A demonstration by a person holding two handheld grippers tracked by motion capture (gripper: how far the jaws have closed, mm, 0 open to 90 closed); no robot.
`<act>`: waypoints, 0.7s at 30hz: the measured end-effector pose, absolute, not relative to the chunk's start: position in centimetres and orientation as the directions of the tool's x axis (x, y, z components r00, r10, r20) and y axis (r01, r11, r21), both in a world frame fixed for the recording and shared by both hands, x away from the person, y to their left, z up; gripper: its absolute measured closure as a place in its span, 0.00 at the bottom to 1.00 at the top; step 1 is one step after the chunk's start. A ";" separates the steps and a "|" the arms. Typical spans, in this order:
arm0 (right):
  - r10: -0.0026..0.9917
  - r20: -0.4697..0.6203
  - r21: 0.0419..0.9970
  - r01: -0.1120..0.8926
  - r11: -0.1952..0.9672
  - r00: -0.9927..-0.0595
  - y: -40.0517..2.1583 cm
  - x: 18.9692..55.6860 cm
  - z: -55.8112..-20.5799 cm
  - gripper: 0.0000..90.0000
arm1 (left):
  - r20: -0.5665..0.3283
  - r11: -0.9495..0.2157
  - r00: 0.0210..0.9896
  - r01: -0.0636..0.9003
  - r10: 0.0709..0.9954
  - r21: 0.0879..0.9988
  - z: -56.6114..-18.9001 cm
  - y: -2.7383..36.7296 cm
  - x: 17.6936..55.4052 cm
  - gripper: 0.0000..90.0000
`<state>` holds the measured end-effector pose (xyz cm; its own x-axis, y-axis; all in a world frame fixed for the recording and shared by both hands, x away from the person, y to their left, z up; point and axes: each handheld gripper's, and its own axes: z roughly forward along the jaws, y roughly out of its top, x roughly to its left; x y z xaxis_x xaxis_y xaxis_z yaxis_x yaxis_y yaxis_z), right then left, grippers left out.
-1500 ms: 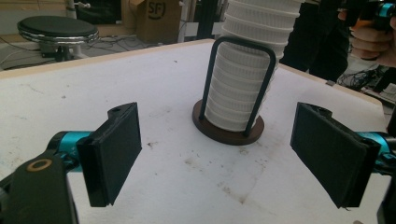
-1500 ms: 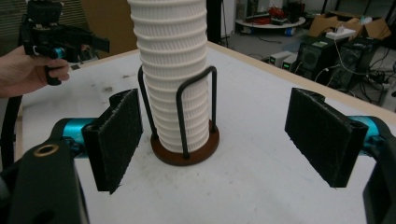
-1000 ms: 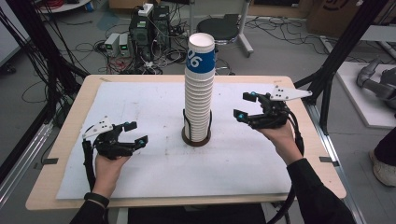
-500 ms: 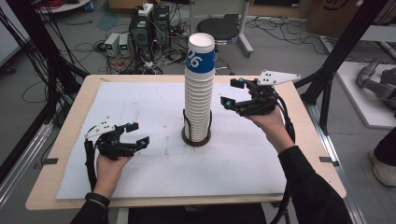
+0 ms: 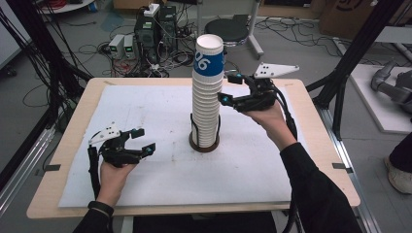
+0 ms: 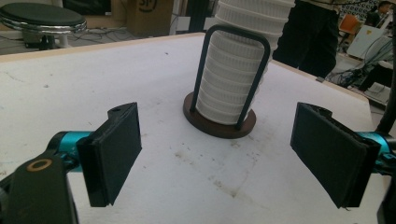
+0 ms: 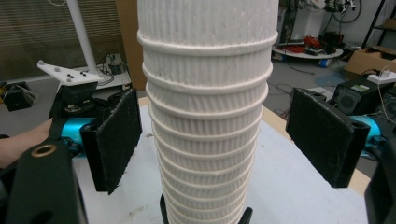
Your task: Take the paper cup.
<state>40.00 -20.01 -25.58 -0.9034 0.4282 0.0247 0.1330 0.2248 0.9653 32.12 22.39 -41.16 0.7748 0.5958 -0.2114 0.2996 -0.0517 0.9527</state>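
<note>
— Hands first: how do they sit?

— One left hand (image 5: 112,175) lies low on the white sheet (image 5: 145,111) at the near left of the surface (image 5: 73,141), palm up under the left gripper (image 5: 143,141), which points level toward the middle. One right hand (image 5: 265,114) is raised at the right of the cup stack (image 5: 208,92), with its dark sleeve (image 5: 311,184) slanting up from the near edge, and the right gripper (image 5: 231,88) aims leftward at the upper half of the stack.

— And the jaws?

— Both pairs are released. In the left gripper view the two black pads stand wide apart with bare sheet between them, and the holder base (image 6: 219,122) sits well ahead. In the right gripper view the ribbed stack (image 7: 208,116) rises between the two pads, with a gap on each side, so nothing is gripped.

— Where is the stack exactly?

— Upright at the middle of the surface, seated on a round brown base (image 5: 203,144), with one dark wire hoop (image 6: 233,60) arching over the lowest cups.

— How many cups?

— One stack; I cannot count them all exactly. The topmost cup (image 5: 209,56) carries a blue band with white digits, while the rest are plain white and ribbed.

— Anything else to count?

— Two grippers, each with one grey three-cornered plate (image 5: 276,70) on top. Beyond the surface there is one round black stool (image 5: 232,30).
</note>
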 end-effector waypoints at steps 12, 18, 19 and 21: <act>0.402 0.041 0.961 0.147 0.236 -0.915 -18.3 41.1 -25.2 0.19 | -0.214 -0.053 0.779 0.302 0.589 0.952 -41.2 22.3 32.1 0.18; 0.389 0.057 0.959 0.158 0.233 -0.920 -17.8 41.6 -25.4 0.18 | -0.214 -0.056 0.781 0.302 0.586 0.952 -41.2 22.2 32.1 0.18; 0.388 0.058 0.959 0.159 0.233 -0.920 -17.8 41.6 -25.4 0.18 | -0.213 -0.057 0.781 0.302 0.587 0.951 -41.2 22.2 32.1 0.18; 0.380 0.065 0.959 0.163 0.231 -0.923 -17.8 41.7 -25.4 0.18 | -0.214 -0.056 0.780 0.303 0.587 0.951 -41.2 22.2 32.1 0.18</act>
